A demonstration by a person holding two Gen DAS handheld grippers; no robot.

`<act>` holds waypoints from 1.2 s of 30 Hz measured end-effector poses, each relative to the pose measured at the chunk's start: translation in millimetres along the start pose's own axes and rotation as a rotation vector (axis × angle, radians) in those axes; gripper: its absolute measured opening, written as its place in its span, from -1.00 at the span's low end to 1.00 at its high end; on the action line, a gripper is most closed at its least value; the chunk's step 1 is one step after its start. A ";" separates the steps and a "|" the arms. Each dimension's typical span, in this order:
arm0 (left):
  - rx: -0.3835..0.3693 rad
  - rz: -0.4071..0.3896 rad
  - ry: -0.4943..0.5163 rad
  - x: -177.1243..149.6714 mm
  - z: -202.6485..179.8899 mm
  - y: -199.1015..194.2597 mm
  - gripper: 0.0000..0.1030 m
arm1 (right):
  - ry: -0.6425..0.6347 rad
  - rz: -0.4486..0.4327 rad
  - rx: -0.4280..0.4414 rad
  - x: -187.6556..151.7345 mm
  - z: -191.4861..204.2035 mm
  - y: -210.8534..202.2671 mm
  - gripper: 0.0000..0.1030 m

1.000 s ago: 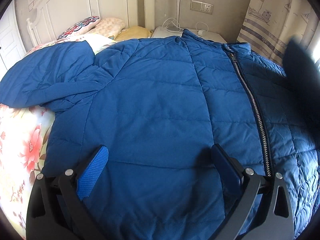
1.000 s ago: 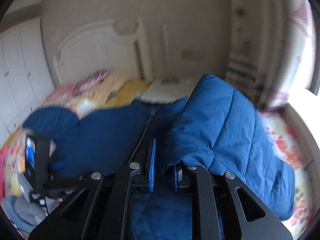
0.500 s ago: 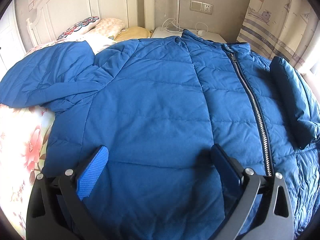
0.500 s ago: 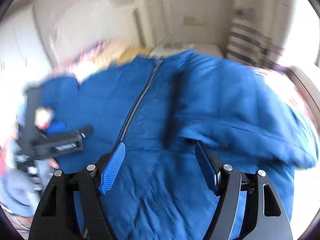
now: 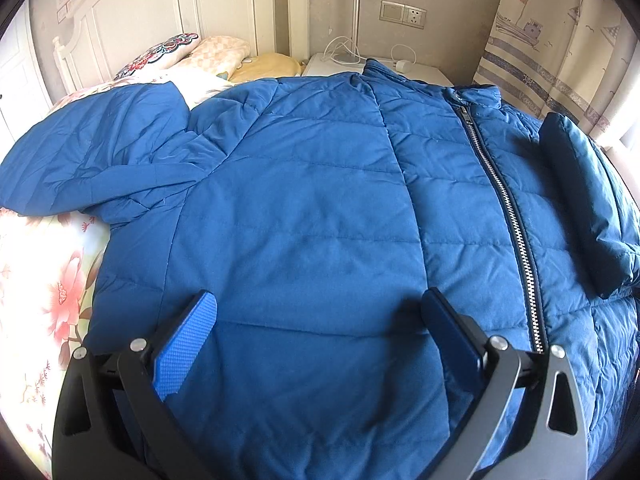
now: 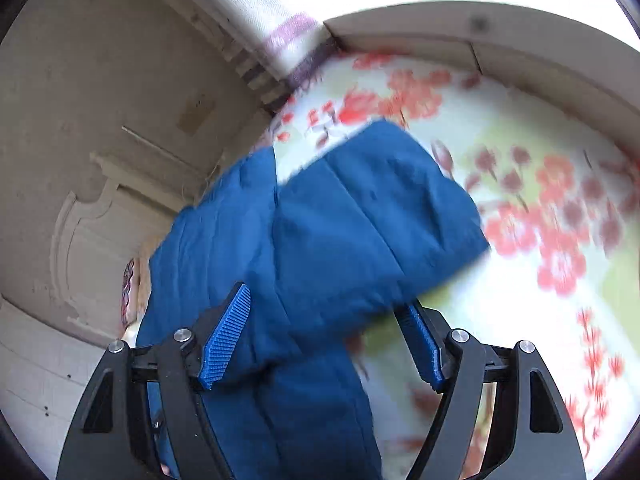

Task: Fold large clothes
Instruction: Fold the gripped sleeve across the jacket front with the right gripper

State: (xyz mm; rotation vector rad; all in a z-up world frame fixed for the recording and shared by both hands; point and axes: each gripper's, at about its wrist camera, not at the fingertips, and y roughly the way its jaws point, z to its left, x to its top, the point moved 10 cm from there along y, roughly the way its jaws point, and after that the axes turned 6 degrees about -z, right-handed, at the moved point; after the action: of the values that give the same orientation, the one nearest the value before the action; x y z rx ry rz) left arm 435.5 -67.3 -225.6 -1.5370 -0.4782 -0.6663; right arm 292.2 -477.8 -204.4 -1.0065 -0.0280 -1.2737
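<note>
right sleeve folded in; the right hand-held gripper (image 6: 324, 340), jaws just narrowing yet parted around the quilted blue puffer jacket (image 5: 304, 208), must clamp its edge; left hand-held gripper (image 5: 320, 336) gapes.

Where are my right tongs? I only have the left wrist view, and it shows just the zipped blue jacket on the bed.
Observer: At the jacket's edge. A thick fold of it lies between the right tongs.
Operator: Are they gripping it?
Observer: Their jaws have just been closing, but I cannot tell whether the pads press on the fabric.
Operator: What lies beyond that fold?
Observer: Floral sheet, running up to a pale ledge.
</note>
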 end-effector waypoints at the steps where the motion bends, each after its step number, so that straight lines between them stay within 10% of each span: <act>1: 0.000 0.000 0.000 0.0 0.0 0.0 0.96 | -0.058 -0.052 0.014 6.8 14.5 -3.6 -0.31; 7: 0.001 0.000 0.001 0.0 0.7 -0.1 0.96 | -0.571 -0.241 0.149 -28.3 165.7 -39.9 -0.50; 12: -0.019 -0.005 -0.004 0.5 1.6 -2.0 0.96 | -0.804 -0.152 0.285 -133.2 253.9 -24.4 -0.51; 21: -0.098 -0.111 -0.169 13.8 27.2 -26.3 0.95 | -0.967 -0.057 0.271 -210.9 267.0 15.8 -0.49; 28: -0.120 -0.198 -0.192 25.6 27.5 -41.2 0.95 | -1.001 -0.042 0.255 -201.3 255.9 26.0 0.09; 36: -0.099 -0.184 -0.189 22.2 25.3 -37.6 0.95 | -0.993 -0.039 0.263 -198.5 254.1 25.5 0.12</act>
State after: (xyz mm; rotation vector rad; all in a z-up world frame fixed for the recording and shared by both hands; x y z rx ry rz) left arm 430.3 -41.2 -182.7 -1.6707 -0.7461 -0.6973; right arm 368.4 -165.0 -173.6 -1.3122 -0.9533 -0.6692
